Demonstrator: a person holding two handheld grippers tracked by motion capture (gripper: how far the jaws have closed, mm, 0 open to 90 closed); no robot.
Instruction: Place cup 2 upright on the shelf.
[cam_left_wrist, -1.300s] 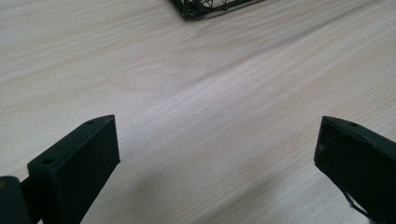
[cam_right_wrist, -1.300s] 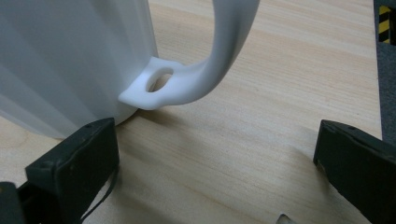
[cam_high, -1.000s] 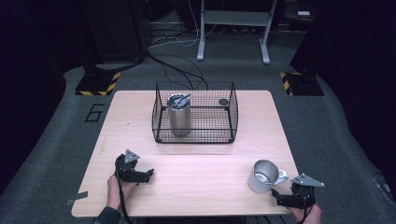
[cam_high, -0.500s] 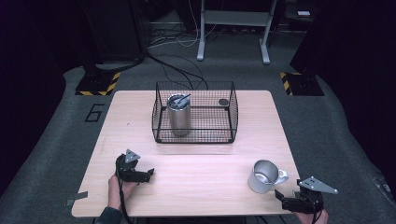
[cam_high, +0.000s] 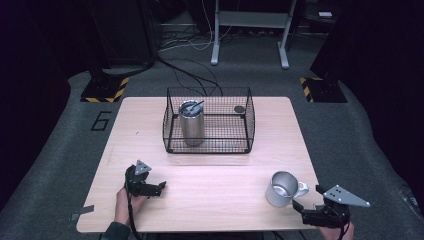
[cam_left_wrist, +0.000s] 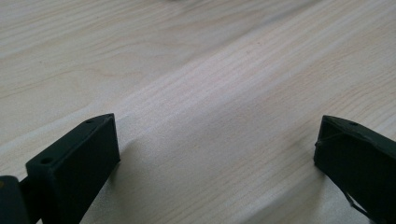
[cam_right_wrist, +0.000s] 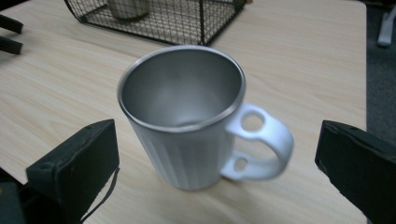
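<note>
Both claws stand wide apart at the jaws and carry nothing. On my right, the right claw (cam_high: 301, 206) sits at the near right corner of the worktop (cam_high: 210, 165), its grey plate up, pointing toward the steel mug (cam_high: 281, 189) just ahead of it. Through the right gripper view I see that mug (cam_right_wrist: 187, 121) upright and empty between the two black jaws but clear of both, its white handle turned toward the right-hand jaw. My left claw (cam_high: 159, 188) rests low near the front left of the worktop, held by a hand (cam_high: 126, 201) coming in from the bottom edge; its own view gives me bare wood grain (cam_left_wrist: 205, 93) between the spread jaws. Farther back, at the middle of the worktop, a black wire basket (cam_high: 247, 120) holds a tall steel tumbler (cam_high: 191, 122) standing upright in its left part, with a dark straw-like piece across the top. A small dark round thing (cam_high: 240, 108) lies at the basket's far right corner; I cannot tell what it is.
</note>
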